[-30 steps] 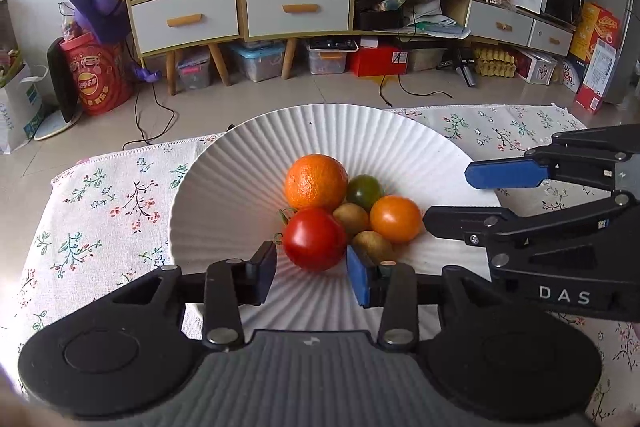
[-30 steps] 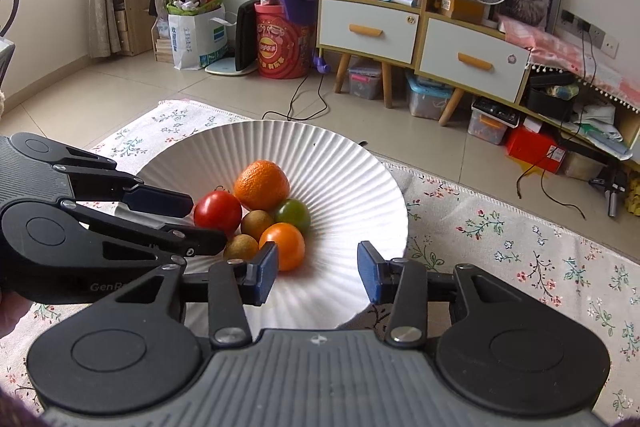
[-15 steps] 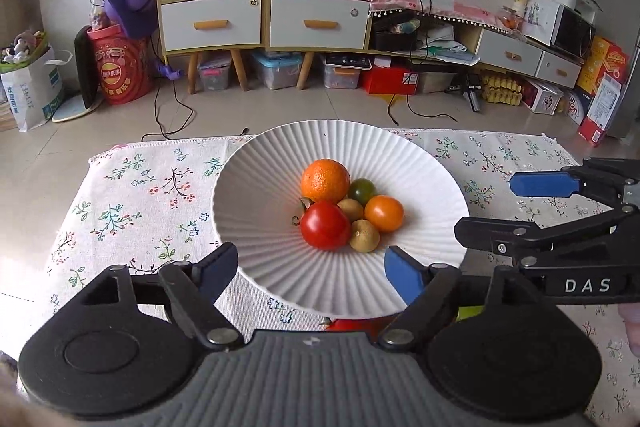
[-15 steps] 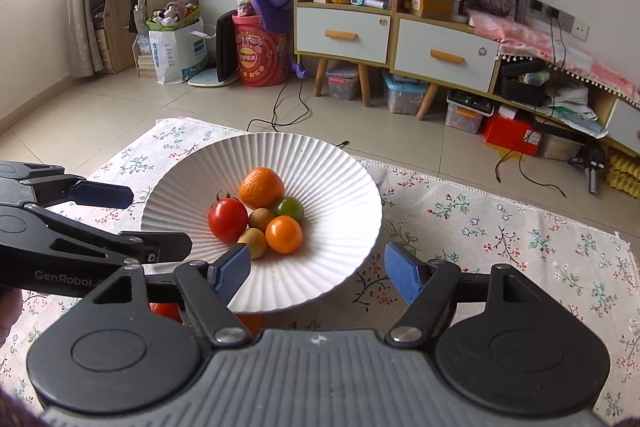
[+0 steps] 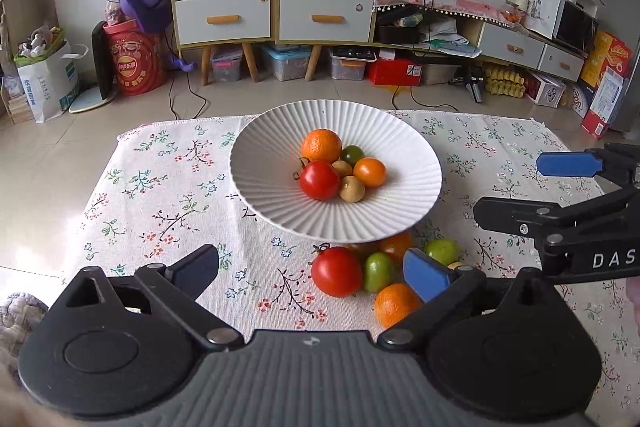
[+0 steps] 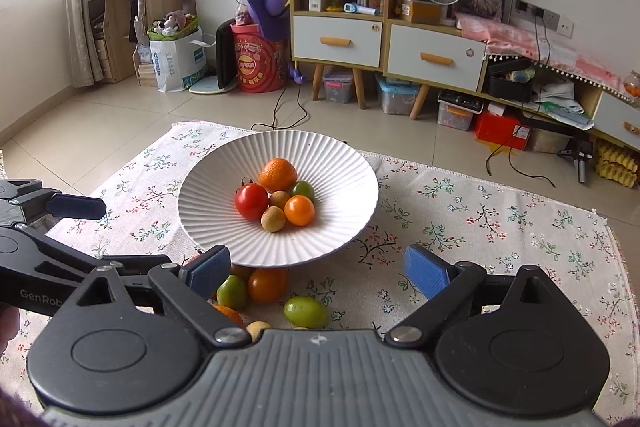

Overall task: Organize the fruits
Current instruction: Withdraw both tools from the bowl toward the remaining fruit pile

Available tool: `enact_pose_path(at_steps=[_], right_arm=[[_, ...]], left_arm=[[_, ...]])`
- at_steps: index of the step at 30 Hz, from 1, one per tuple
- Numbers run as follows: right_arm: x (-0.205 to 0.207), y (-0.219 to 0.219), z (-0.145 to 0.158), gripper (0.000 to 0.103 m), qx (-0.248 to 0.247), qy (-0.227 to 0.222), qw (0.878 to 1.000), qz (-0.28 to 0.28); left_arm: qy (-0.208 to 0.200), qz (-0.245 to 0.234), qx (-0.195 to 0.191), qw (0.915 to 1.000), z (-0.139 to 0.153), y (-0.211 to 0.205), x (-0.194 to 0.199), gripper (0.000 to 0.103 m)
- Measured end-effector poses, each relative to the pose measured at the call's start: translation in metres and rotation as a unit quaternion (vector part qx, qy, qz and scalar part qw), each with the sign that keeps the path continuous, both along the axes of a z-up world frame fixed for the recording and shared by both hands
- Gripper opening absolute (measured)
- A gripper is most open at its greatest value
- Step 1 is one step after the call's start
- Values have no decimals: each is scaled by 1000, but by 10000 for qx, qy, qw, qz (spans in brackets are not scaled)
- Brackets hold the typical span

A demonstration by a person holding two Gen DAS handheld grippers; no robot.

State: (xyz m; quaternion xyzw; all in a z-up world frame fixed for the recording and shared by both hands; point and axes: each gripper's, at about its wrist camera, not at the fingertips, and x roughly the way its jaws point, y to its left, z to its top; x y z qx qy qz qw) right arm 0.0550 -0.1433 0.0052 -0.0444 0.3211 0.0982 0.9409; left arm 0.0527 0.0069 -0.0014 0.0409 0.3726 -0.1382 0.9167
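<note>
While both grippers gape wide and empty, the ribbed white ceramic bowl point(image 5: 280, 163) holds a round red tomato point(image 5: 319, 180), a dimpled orange point(image 5: 321, 145) and smaller fruits.

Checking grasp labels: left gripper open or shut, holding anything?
Open, empty. The left gripper has its blue-padded fingers spread wide above the floral tablecloth, beside the loose red tomato, touching no fruit.

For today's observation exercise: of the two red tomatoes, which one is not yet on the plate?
The red tomato lying on the floral tablecloth, nearest the camera; the other tomato sits inside the white ribbed plate.
</note>
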Motion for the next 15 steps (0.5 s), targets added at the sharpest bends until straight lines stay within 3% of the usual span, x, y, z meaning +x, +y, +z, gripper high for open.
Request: enact_pose_path(at_steps=[5, 15], right_arm=[[-13, 3, -2, 99, -74, -4, 10000, 31], [-37, -7, -20, 101, -33, 436, 9989, -181]], left_arm=[[34, 27, -19, 10000, -3, 5, -9, 99], [204, -163, 143, 9996, -21, 15, -33, 99]])
